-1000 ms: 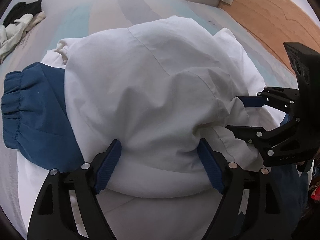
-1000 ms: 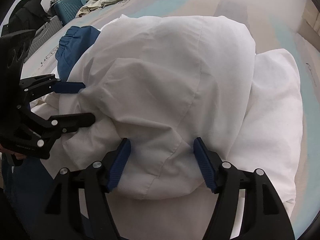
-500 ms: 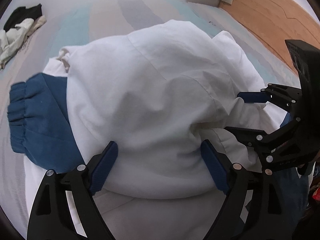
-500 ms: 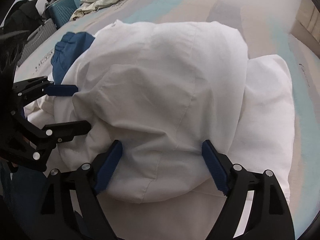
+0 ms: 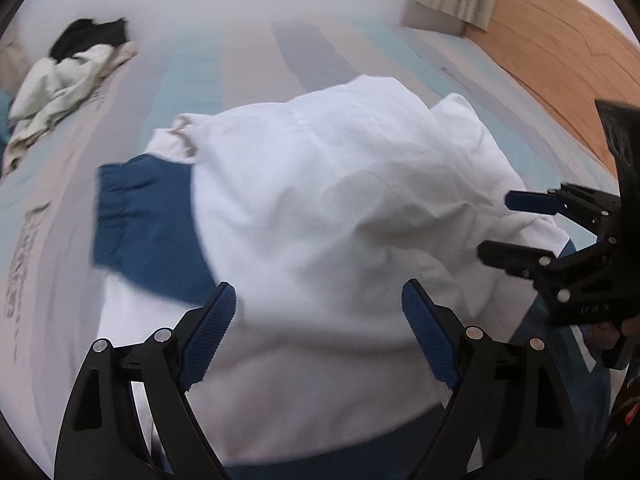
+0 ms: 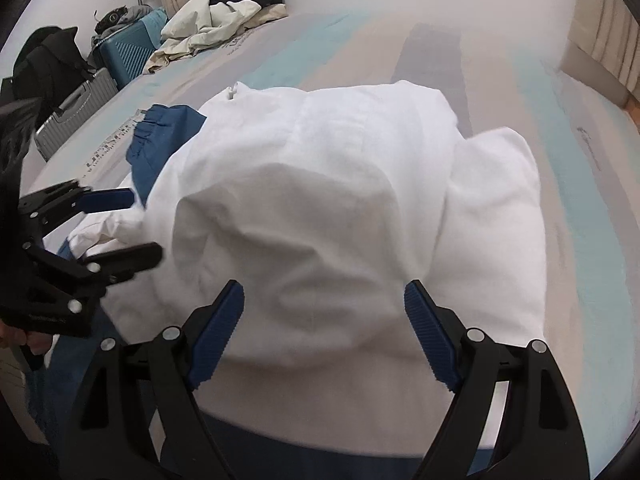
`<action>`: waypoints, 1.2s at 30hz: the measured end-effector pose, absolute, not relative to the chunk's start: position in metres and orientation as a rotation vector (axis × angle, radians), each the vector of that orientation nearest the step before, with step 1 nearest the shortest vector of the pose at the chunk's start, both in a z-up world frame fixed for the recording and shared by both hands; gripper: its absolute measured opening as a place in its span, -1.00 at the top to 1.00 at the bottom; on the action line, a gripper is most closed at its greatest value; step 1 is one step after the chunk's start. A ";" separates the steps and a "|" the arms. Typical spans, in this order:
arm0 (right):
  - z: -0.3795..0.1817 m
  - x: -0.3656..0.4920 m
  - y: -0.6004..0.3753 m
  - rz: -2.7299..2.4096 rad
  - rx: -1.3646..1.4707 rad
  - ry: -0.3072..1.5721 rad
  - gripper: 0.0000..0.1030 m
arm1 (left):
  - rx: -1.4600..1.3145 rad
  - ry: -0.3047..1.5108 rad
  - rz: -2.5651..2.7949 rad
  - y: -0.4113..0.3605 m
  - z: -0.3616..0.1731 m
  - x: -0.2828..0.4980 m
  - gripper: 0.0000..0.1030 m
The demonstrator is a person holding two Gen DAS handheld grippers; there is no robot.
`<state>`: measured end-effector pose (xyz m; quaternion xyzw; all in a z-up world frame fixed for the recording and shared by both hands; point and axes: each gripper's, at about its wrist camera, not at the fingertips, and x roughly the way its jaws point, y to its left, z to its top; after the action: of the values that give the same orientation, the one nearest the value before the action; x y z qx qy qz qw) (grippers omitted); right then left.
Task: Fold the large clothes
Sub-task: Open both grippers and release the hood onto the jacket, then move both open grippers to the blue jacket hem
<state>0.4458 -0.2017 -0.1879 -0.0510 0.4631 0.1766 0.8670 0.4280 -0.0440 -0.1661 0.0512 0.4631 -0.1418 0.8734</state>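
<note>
A white and blue jacket (image 5: 320, 208) lies bunched on the bed, its blue cuffed sleeve (image 5: 140, 216) sticking out at the left. It also shows in the right wrist view (image 6: 320, 216), with the blue sleeve (image 6: 168, 136) at the far left. My left gripper (image 5: 320, 332) is open, lifted above the near edge of the white cloth, holding nothing. My right gripper (image 6: 324, 328) is open above the same heap, empty. Each gripper shows in the other's view: the right gripper (image 5: 516, 228) at the right edge, the left gripper (image 6: 120, 224) at the left edge.
The bed sheet (image 5: 240, 64) has pale teal and grey stripes. A pile of cream and black clothes (image 5: 64, 80) lies at the far left corner, also in the right wrist view (image 6: 224, 20). Suitcases (image 6: 92, 92) stand beside the bed. A wooden headboard (image 5: 560, 68) runs along the right.
Both grippers have pulled back and up from the white cloth they straddled. The heap now looks smaller and farther off, and more of the bed shows.
</note>
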 end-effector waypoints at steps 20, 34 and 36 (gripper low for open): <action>-0.140 0.278 -0.205 0.094 -0.081 0.987 -0.53 | 0.066 0.947 -0.233 0.045 -0.122 0.249 -0.62; -0.140 0.134 -0.227 -0.044 -0.065 1.021 -0.53 | 0.081 1.001 -0.173 0.087 -0.129 0.135 -0.62; -0.147 0.121 -0.245 -0.044 -0.039 1.035 -0.53 | 0.086 1.014 -0.159 0.087 -0.137 0.127 -0.62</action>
<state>0.1214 -0.2448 -0.1470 -0.0189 0.4948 -0.0212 0.8685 0.1267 0.0872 -0.1374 0.0410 0.4849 -0.0761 0.8703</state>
